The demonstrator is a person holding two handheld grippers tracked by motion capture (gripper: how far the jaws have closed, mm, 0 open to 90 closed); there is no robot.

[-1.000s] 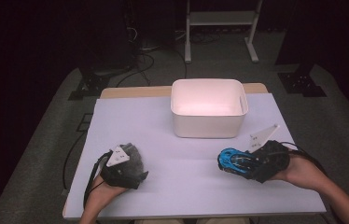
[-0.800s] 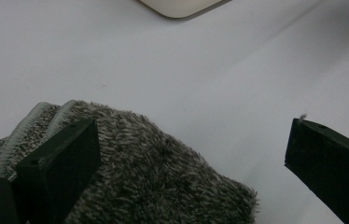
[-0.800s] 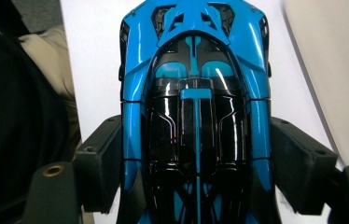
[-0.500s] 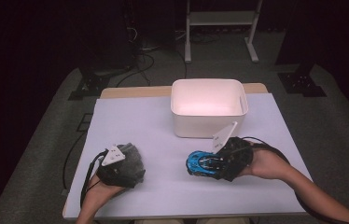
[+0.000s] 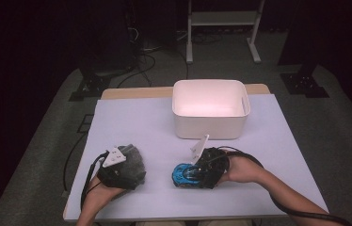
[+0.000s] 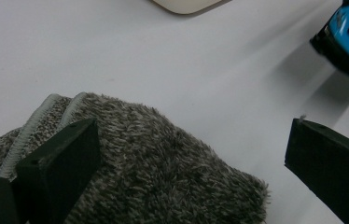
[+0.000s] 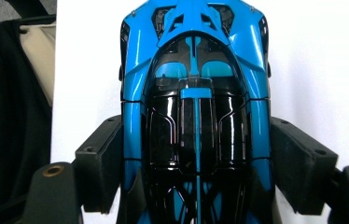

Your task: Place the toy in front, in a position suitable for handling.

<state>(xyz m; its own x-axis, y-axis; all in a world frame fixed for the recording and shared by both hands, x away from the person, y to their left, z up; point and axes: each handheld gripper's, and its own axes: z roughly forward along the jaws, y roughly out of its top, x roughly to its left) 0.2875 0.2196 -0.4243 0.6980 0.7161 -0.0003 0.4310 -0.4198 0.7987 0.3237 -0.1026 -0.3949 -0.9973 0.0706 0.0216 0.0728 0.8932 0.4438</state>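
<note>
So far, the right tool (image 7: 196, 172) clamps the blue toy car (image 5: 186, 175), the left tool (image 6: 186, 163) gapes over the grey cloth (image 6: 154, 168), and the far white bin (image 5: 210, 128) holds nothing.

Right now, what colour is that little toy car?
Bright blue with glossy black panels, the toy car shows best in the right gripper view.

A table (image 5: 132, 117) with a pale lavender-white top and a wooden far edge stands on grey carpet (image 5: 47, 141), lit brightly from above while the room behind it falls into near-black. Beyond the table's far edge stands a white metal stand (image 5: 222, 28) (its two feet planted on the carpet), and left of that stand black cables (image 5: 141, 56) lie tangled near dark equipment.
</note>
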